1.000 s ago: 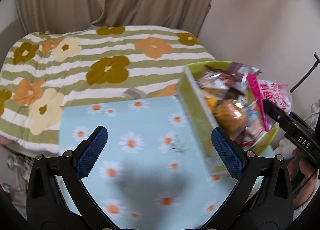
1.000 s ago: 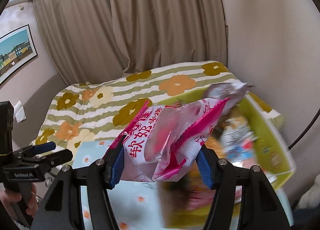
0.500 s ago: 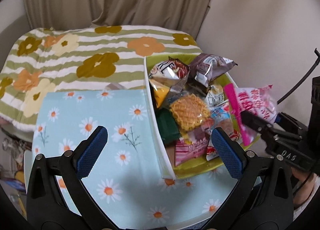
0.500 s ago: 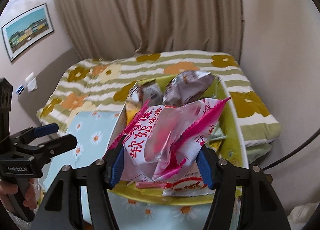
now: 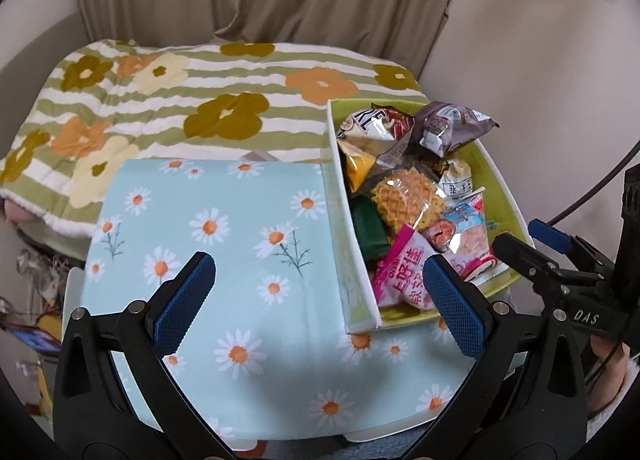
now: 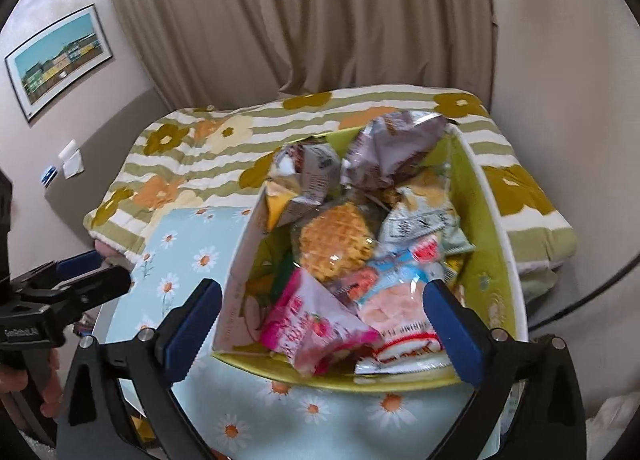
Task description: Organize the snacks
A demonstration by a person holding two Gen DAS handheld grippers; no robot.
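Note:
A green box (image 5: 502, 188) (image 6: 486, 244) full of snack packets stands on the right of the daisy-print table (image 5: 224, 244). A pink packet (image 5: 404, 280) (image 6: 316, 324) lies at the box's near end, free of any gripper. A waffle packet (image 5: 408, 196) (image 6: 334, 236) lies in the middle. My right gripper (image 6: 322, 324) is open and empty above the box's near end; it also shows in the left wrist view (image 5: 532, 248). My left gripper (image 5: 318, 300) is open and empty over the table, left of the box.
A bed with a striped flowered blanket (image 5: 200, 100) lies behind the table. Curtains (image 6: 300, 20) and a wall close the back. A framed picture (image 6: 60, 60) hangs on the left wall. A black cable (image 5: 592, 188) runs at the right.
My right gripper has opened and let go of the pink packet, which now lies in the box. My left gripper has drawn back, and the view now takes in more of the table.

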